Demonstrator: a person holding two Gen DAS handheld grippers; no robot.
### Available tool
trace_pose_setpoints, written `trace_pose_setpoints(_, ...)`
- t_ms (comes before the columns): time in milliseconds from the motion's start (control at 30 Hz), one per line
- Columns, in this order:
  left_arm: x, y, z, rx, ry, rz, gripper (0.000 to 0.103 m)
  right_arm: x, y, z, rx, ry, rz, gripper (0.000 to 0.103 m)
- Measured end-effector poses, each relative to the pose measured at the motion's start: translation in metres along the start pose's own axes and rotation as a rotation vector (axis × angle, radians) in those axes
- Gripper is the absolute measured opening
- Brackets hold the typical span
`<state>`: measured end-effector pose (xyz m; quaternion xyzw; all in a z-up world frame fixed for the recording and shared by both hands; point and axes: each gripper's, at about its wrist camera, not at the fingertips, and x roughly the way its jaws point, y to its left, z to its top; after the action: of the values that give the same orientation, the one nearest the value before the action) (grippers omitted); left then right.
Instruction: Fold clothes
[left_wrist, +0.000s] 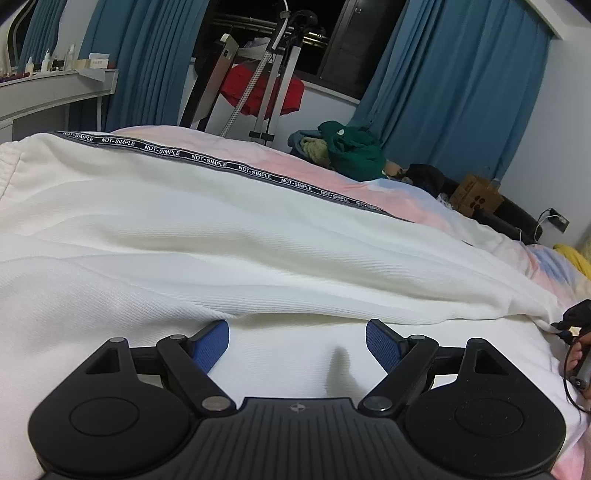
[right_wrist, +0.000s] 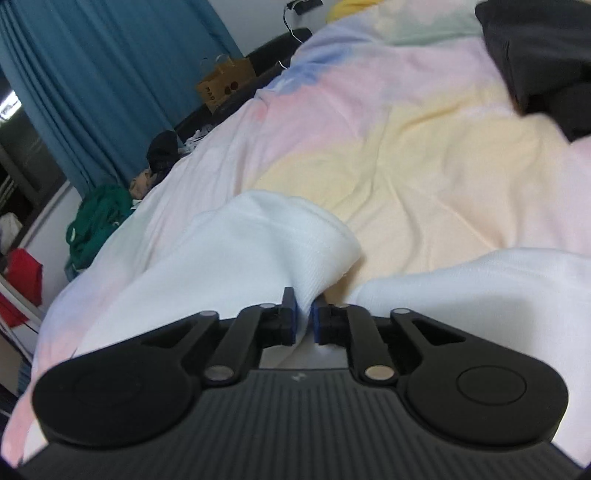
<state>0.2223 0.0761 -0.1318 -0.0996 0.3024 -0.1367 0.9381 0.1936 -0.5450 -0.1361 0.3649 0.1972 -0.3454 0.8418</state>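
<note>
White ribbed garment (left_wrist: 221, 236) (black lettered tape edging) spread across bed.

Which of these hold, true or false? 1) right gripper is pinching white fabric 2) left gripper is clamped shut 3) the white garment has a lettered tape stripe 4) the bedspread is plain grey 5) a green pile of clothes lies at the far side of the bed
1) True. The right gripper has its pads nearly together with a fold of the white garment pinched between them.
2) False. The left gripper stands wide open over the white garment, with nothing pressed between its pads.
3) True. A dark tape stripe printed NOT-SIMPLE runs along it.
4) False. The bedspread is pastel: pink, yellow and blue patches.
5) True. The green pile of clothes sits by the blue curtain.
</note>
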Motion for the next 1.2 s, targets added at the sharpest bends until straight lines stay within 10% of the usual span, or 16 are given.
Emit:
trace_pose_setpoints(267, -0.028, -0.022, 0.000, 0.133, -0.073, 0.058, 0.083, -0.087, 0.043, -0.023, -0.193, 0.019, 0.108, 0.064)
trace_pose_setpoints(600, -0.085, -0.035, -0.010, 0.153, -0.083, 0.107, 0.085, -0.195, 0.075, -0.068, -0.419, 0.045, 0.287, 0.066)
trace_pose_setpoints(1200, -0.167, 0.036, -0.019, -0.162, -0.016, 0.365, 0.087, -0.200, 0.050, -0.072, -0.335, 0.136, 0.292, 0.066)
